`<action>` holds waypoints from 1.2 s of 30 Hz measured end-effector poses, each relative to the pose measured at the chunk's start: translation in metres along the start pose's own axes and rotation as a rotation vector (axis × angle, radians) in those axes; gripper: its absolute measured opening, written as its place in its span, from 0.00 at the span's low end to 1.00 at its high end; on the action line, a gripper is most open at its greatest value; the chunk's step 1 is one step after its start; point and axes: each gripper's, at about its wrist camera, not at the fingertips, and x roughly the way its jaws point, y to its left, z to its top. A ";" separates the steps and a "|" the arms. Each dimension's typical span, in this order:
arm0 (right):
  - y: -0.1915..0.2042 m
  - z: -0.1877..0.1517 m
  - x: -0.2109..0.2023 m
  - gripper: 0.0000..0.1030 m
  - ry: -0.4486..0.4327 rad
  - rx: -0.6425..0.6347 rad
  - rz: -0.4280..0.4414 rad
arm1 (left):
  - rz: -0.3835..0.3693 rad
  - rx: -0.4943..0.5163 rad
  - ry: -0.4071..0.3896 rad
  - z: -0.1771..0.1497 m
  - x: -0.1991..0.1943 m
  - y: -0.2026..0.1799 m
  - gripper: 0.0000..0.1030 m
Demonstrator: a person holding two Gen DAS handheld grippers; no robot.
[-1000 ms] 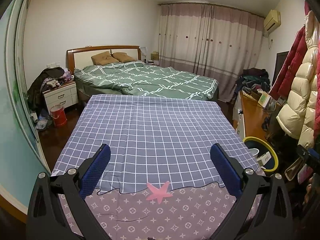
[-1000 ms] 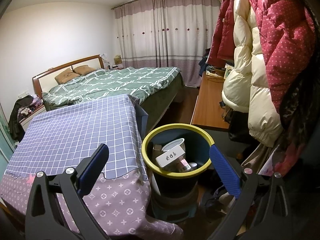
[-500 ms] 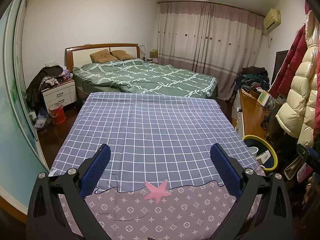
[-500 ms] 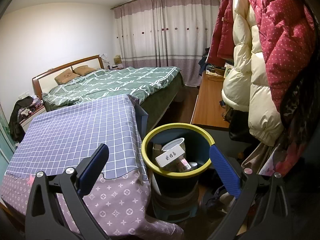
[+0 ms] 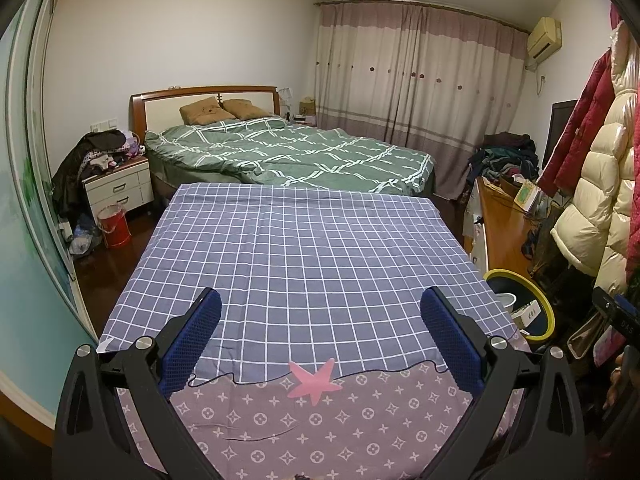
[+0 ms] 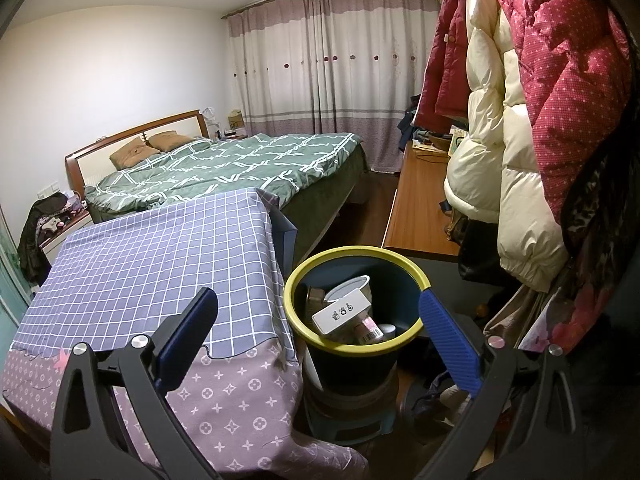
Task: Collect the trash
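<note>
A dark bin with a yellow rim (image 6: pixel 416 272) stands on a stool right of the cloth-covered table. It holds a white box (image 6: pixel 340 312), a white cup (image 6: pixel 350 286) and other trash. The bin also shows in the left wrist view (image 5: pixel 546 304) at the table's right edge. My right gripper (image 6: pixel 318 322) is open and empty, in front of the bin. My left gripper (image 5: pixel 320 330) is open and empty above the near end of the checked tablecloth (image 5: pixel 304 256). No trash shows on the cloth.
A green bed (image 5: pixel 296 152) lies beyond the table. Puffy coats (image 6: pixel 520 120) hang close on the right over a wooden desk (image 6: pixel 420 200). A nightstand (image 5: pixel 118 188) and a red bucket (image 5: pixel 116 226) stand at the far left.
The left wrist view has risen and tilted slightly, so the table looks a little lower. The right gripper has hardly moved. Both grippers stay open.
</note>
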 end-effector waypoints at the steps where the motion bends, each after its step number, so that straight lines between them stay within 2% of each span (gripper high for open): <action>1: 0.000 0.000 0.000 0.93 0.000 0.000 0.000 | -0.001 -0.001 0.001 0.000 0.000 0.001 0.95; 36: 0.005 -0.003 0.003 0.93 0.005 -0.001 0.005 | -0.016 0.009 0.024 -0.004 0.005 -0.004 0.95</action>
